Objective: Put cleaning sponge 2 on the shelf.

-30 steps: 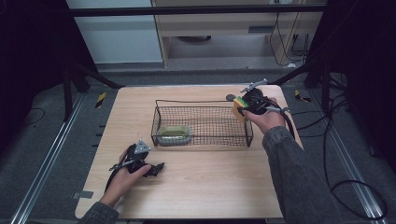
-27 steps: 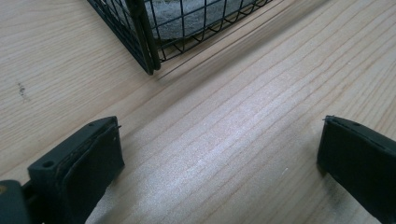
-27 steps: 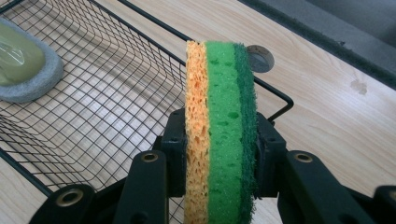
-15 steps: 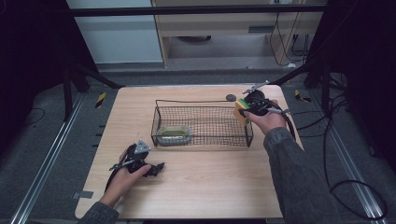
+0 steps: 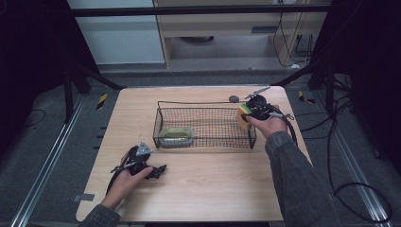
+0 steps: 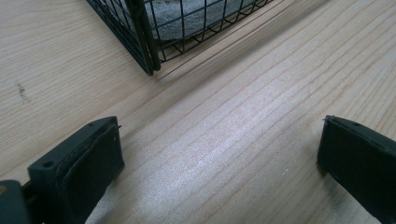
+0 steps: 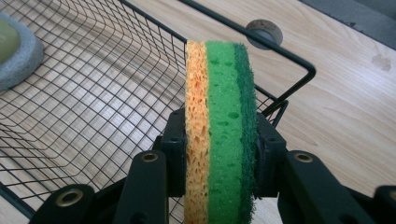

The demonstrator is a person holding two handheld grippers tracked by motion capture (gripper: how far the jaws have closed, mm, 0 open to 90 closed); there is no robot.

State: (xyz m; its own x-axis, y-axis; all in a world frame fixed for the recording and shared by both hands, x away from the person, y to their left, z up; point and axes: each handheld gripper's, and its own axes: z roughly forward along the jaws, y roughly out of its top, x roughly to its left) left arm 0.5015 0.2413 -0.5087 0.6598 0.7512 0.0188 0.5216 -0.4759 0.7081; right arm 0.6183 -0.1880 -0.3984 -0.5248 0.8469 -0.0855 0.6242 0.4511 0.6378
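So the right claw [image 5: 247, 115] has a sponge [image 7: 220, 126] pinched between its jaws, squeezed across the thin way. It's one of those layered ones, orange, green, then a dark green scrub side. It stands on edge, long axis running up and away from the jaws in the right gripper view.

The bit that matters: the sponge sits right at the right-hand end of the wire basket [image 5: 203, 124], about level with the top rim, and the open inside of the basket lies to the claw's left. In the right gripper view the corner of the rim shows just behind the sponge and the mesh floor spreads out to the left below it. My guess is it's headed into the basket, which would only need a short move inward, then letting go. Could be coming out instead, can't tell.

There's already a grey pad [image 5: 176, 136] with something yellowish on it at the basket's left end, well apart from the sponge.

The right hand comes in from the near right, forearm angled up toward that corner. The left claw [image 5: 160, 170] rests low on the desk [image 5: 213, 189], near the basket's front left corner, jaws spread wide with nothing between them. The right hand is clearly the nearer one.
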